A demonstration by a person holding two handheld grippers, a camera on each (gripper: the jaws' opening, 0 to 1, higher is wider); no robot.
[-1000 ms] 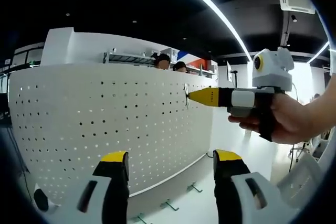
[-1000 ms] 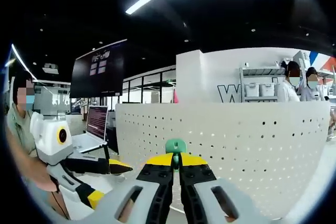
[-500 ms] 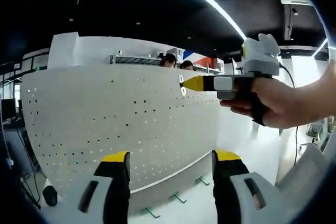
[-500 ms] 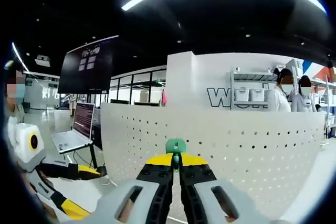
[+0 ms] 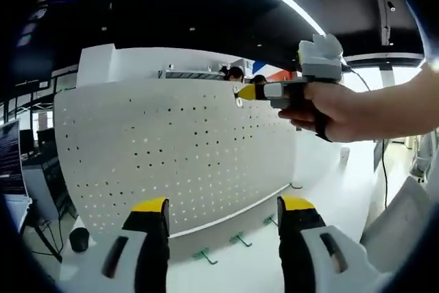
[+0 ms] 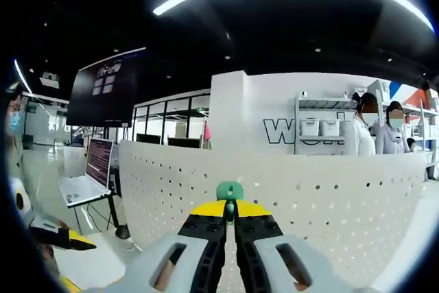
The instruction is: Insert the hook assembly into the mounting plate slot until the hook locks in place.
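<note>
The white pegboard mounting plate (image 5: 171,149) stands upright on the table and curves across the left gripper view. My right gripper (image 5: 241,92), held by a hand, sits at the plate's top edge with its yellow tips against the board. In the right gripper view that gripper (image 6: 230,209) is shut on a green hook assembly (image 6: 230,191), whose green head pokes up between the jaws, facing the plate (image 6: 322,204). My left gripper (image 5: 223,207) hangs open in front of the plate's lower part with nothing between its fingers.
Several loose green hooks (image 5: 204,256) (image 5: 240,239) lie on the white table (image 5: 233,272) along the plate's foot. A laptop (image 6: 86,180) stands left of the plate. Two people (image 6: 374,135) stand by shelves behind it. The left gripper (image 6: 58,237) shows at lower left.
My right gripper has risen with the hook from the plate's upper right area to its top edge. The left gripper stays open, and its view has swung a little.
</note>
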